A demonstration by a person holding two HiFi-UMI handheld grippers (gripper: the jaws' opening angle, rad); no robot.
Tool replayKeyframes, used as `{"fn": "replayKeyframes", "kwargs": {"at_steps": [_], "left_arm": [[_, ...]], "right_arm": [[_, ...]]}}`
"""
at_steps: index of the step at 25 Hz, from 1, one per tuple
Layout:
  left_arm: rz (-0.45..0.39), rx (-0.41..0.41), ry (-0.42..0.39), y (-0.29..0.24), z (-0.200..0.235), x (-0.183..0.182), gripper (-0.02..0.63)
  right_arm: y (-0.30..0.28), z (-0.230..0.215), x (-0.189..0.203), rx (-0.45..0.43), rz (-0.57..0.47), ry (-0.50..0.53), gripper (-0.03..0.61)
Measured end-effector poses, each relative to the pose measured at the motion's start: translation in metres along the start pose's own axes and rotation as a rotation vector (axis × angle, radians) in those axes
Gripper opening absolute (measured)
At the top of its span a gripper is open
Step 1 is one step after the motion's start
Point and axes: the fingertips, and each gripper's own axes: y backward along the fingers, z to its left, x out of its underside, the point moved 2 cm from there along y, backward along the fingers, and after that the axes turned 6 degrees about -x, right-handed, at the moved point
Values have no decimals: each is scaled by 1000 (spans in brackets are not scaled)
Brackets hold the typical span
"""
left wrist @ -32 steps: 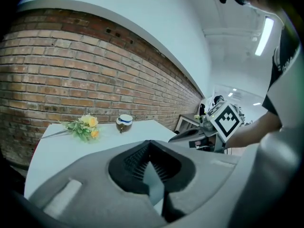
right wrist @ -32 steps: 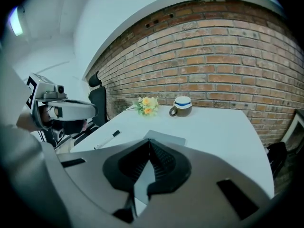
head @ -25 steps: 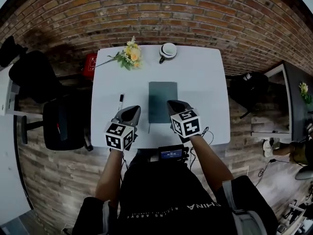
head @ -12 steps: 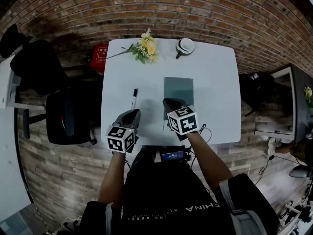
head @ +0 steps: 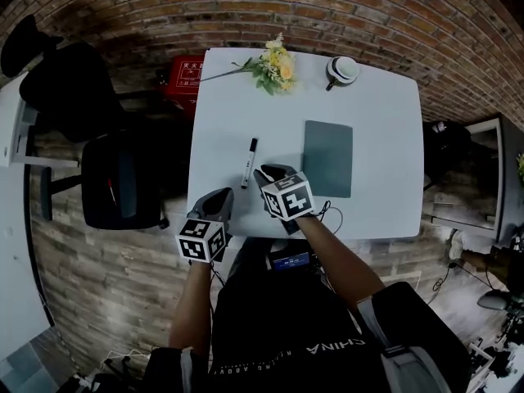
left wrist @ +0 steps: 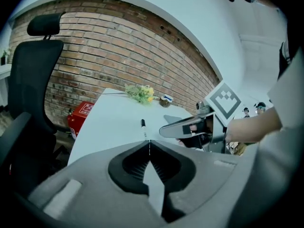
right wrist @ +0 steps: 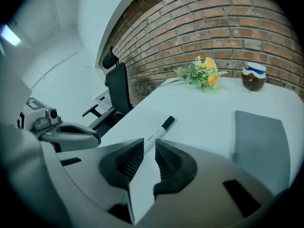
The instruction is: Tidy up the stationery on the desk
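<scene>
So far nothing looks tidied. The white-barrelled marker pen with a black cap (head: 249,162) lies loose on the white rectangular counter (head: 221,113), toward its left side. The flat grey rectangular notebook (head: 328,158) lies apart from it, further right.

The right claw (right wrist: 148,144) is low over the counter with its jaws a narrow gap apart and nothing in them. The pen's near end lies just ahead of the tips, roughly in line with the gap, but it is not gripped. The left claw (left wrist: 149,142) is at the counter's near edge, its jaws closed tip to tip on nothing.

At the far edge, a sprig of yellow flowers (head: 274,65) and a small brown jar with a white lid (head: 342,70) sit well clear of the work.

By my reading the task is at its first step, the approach to the pen. Grasping, carrying and placing it are all left. Where it should go, perhaps beside or on the notebook, cannot be told.
</scene>
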Motion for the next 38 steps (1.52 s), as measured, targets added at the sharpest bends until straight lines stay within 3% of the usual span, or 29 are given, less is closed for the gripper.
{"fn": "replayKeyframes", "kwargs": {"at_steps": [3, 9, 13, 15, 17, 26, 33, 38], "left_arm": [[9, -14, 27, 9, 15, 11, 12], [23, -34, 38, 22, 36, 23, 12], [28, -38, 41, 24, 45, 25, 12], [31, -34, 42, 24, 46, 25, 12], [34, -31, 43, 23, 48, 26, 12], [33, 8, 13, 9, 33, 17, 12], [26, 53, -42, -13, -7, -4, 12], [18, 98, -96, -35, -49, -22, 12]], "right_arm": [[-20, 11, 2, 18, 19, -20, 97], [-41, 9, 0, 171, -1, -74, 129], [-52, 6, 6, 232, 38, -69, 144], [-50, 5, 10, 258, 61, -59, 140], [-48, 3, 12, 279, 75, -38, 81], [-33, -3, 16, 198, 58, -15, 74], [26, -25, 3, 165, 0, 14, 74], [84, -58, -1, 192, -60, -38, 74]]}}
